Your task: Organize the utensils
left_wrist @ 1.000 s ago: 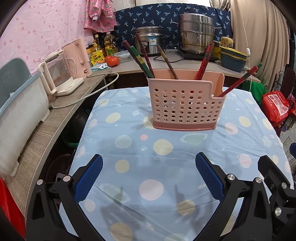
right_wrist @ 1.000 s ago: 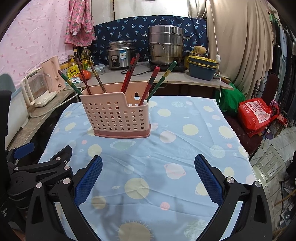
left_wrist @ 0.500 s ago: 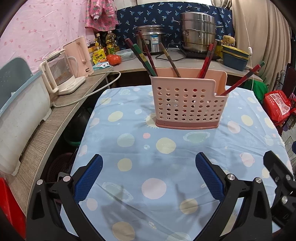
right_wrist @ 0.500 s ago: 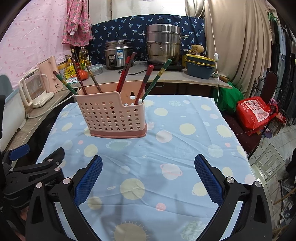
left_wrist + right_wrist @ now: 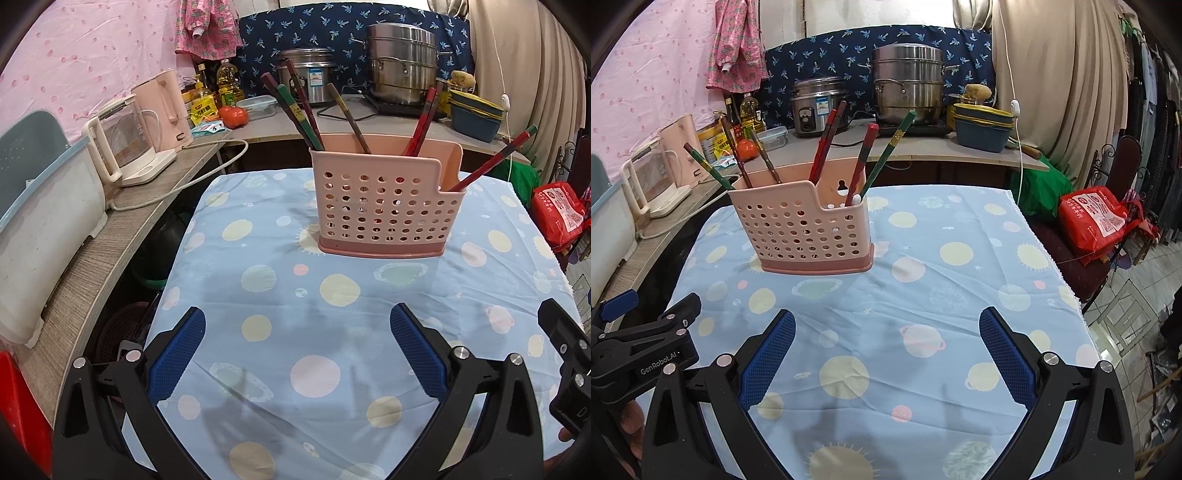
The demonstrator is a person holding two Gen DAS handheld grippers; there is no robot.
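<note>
A pink perforated utensil holder [image 5: 384, 206] stands upright on the blue spotted tablecloth [image 5: 332, 332], also in the right wrist view [image 5: 801, 230]. Several red, green and brown chopsticks [image 5: 306, 114] stick out of it, some leaning left, two [image 5: 882, 155] leaning right. My left gripper [image 5: 295, 350] is open and empty, hovering over the cloth in front of the holder. My right gripper [image 5: 886, 350] is open and empty, to the right of the left one, whose body [image 5: 646, 347] shows at the left edge.
A side counter on the left holds a glass kettle [image 5: 125, 147] and a white bin [image 5: 40, 229]. A back counter holds a rice cooker [image 5: 816, 107], a steamer pot [image 5: 908, 85] and bowls [image 5: 982, 127]. A chair with a red bag [image 5: 1097, 218] stands at the table's right.
Both grippers have drawn back a little from the holder, which sits slightly lower and farther in view. Both stay open and empty.
</note>
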